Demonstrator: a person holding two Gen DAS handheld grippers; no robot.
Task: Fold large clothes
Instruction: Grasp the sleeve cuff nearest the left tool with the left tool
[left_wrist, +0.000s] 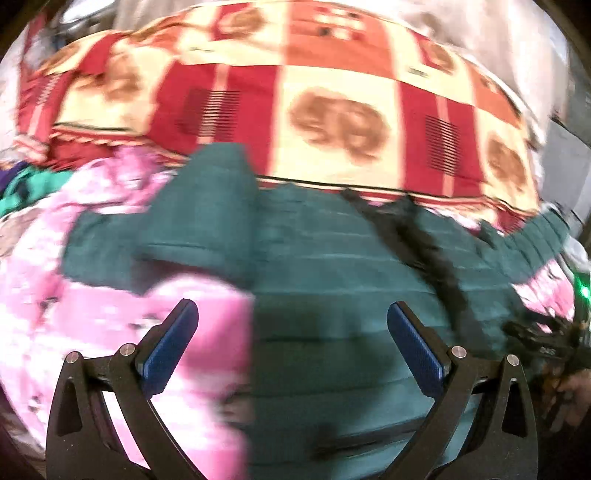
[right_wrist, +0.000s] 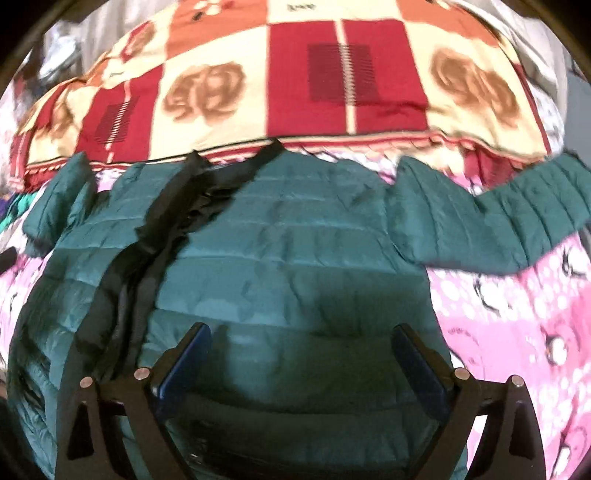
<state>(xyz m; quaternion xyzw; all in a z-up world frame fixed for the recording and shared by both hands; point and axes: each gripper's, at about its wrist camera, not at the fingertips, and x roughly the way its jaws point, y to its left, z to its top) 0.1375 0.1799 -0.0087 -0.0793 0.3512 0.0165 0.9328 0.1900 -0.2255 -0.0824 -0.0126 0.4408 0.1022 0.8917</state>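
Note:
A dark green quilted jacket (right_wrist: 295, 258) lies spread on a pink patterned sheet (right_wrist: 517, 314), front up, with its black lining (right_wrist: 173, 221) showing along the open front. Its right sleeve (right_wrist: 498, 221) stretches out to the right. In the left wrist view the jacket (left_wrist: 332, 277) fills the middle and its left sleeve (left_wrist: 203, 206) lies folded over the body. My left gripper (left_wrist: 291, 314) is open and empty above the jacket's left edge. My right gripper (right_wrist: 301, 339) is open and empty above the jacket's lower part.
A red and cream patterned blanket (right_wrist: 295, 92) covers the bed beyond the jacket, and it also shows in the left wrist view (left_wrist: 314, 103). Other clothes (left_wrist: 29, 184) lie at the far left. The other gripper's black frame (left_wrist: 554, 350) shows at the right edge.

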